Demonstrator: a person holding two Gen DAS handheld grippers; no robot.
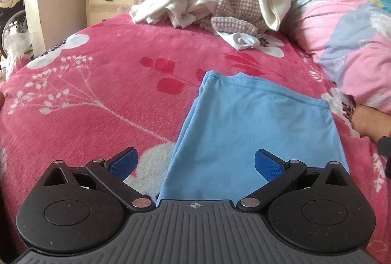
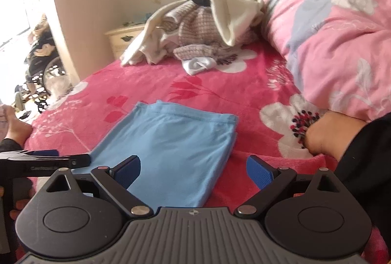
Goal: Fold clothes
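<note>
Blue folded garment (image 1: 256,127) lies flat near the bed's (image 1: 97,97) foot edge. We hold our left claw (image 1: 195,163) and right claw (image 2: 194,172) spread, empty, above it.

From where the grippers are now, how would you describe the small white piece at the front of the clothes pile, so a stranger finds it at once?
Start at the pink blanket and go to the clothes pile near the headboard. At the pile's near edge lies the white piece, crumpled, just below the checked knit. It is bright white, not cream, and much smaller than the rest.
</note>
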